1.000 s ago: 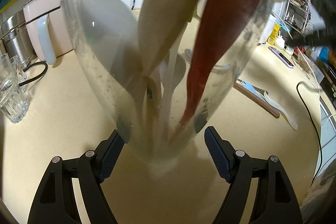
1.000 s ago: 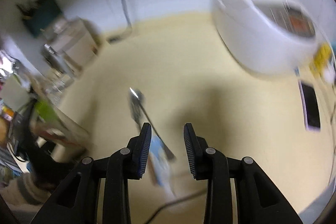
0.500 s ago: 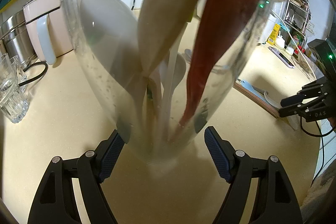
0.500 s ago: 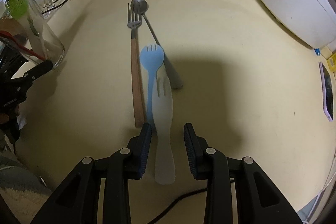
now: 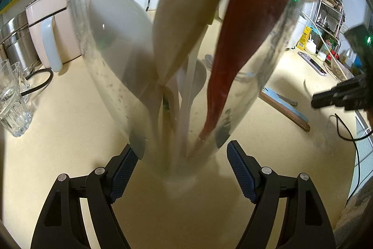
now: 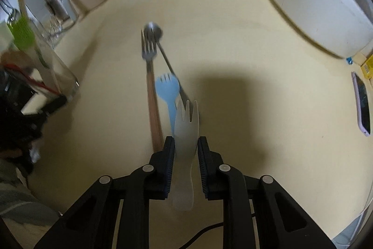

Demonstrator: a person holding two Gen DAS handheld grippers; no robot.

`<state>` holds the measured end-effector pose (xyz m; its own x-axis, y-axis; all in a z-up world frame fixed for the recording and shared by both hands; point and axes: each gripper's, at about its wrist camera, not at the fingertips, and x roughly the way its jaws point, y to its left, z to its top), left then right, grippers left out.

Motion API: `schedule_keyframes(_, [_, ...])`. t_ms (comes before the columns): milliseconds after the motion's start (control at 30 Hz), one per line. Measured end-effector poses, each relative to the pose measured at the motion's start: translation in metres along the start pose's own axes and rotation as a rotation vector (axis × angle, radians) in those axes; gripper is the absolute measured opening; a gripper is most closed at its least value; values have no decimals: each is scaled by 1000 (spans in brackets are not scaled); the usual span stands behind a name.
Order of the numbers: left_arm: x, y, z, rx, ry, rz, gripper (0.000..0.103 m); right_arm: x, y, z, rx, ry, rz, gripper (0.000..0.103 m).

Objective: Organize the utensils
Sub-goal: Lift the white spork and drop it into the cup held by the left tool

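Right gripper [image 6: 186, 151] pointed steeply down at the cream counter [image 6: 244, 90]. Jaws had just been closing and stood narrow, with the white plastic fork [image 6: 185, 139] between them; both pads lay against the fork's edges, tines sticking out beyond the tips, handle end trailing back between the fingers. Picture soft with motion blur.

Beyond the jaw tips, in a loose row on the counter: blue plastic spork [image 6: 168, 91] just ahead and slightly left, wooden-handled metal fork [image 6: 151, 90] further left, metal spoon [image 6: 160, 46] angled behind the spork. A phone [image 6: 362, 106] lay well off to the right of the jaws, a white appliance [image 6: 314, 4] far right.

Left gripper [image 5: 183, 161] sat at the base of a tall clear glass jar [image 5: 247, 90]. Left pad touched the jar wall; right pad stood apart from it, so the jaws were wide and not clamped. Jar stood between the jaws on the counter, holding a red utensil [image 5: 244, 39], a cream one [image 5: 186, 15] and a white spoon [image 5: 116, 39]. A ribbed drinking glass [image 5: 11, 106] stood far left of the jaws
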<state>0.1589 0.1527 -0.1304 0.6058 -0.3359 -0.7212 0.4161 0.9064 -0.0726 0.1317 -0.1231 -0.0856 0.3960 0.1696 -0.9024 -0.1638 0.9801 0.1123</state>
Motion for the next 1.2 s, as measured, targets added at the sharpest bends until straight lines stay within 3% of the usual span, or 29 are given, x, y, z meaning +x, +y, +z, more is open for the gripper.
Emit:
schedule_keyframes(267, [0, 0, 0, 0, 0, 0, 80, -60, 40, 42, 3, -204, 176, 20])
schedule_keyframes(467, [0, 0, 0, 0, 0, 0, 80, -103, 87, 84, -45, -362, 415, 20])
schedule_keyframes(633, [0, 1, 0, 1, 0, -1, 80, -103, 131, 107, -119, -406, 509, 20])
schedule_keyframes(933, [0, 1, 0, 1, 0, -1, 80, -66, 163, 112, -174, -408, 486, 20])
schedule_keyframes(1000, [0, 2, 0, 1, 0, -2, 80, -65, 166, 109, -203, -423, 444, 20])
schedule_keyframes(1200, [-1, 3, -1, 0, 0, -2, 80, -60, 162, 97, -230, -367, 421, 21])
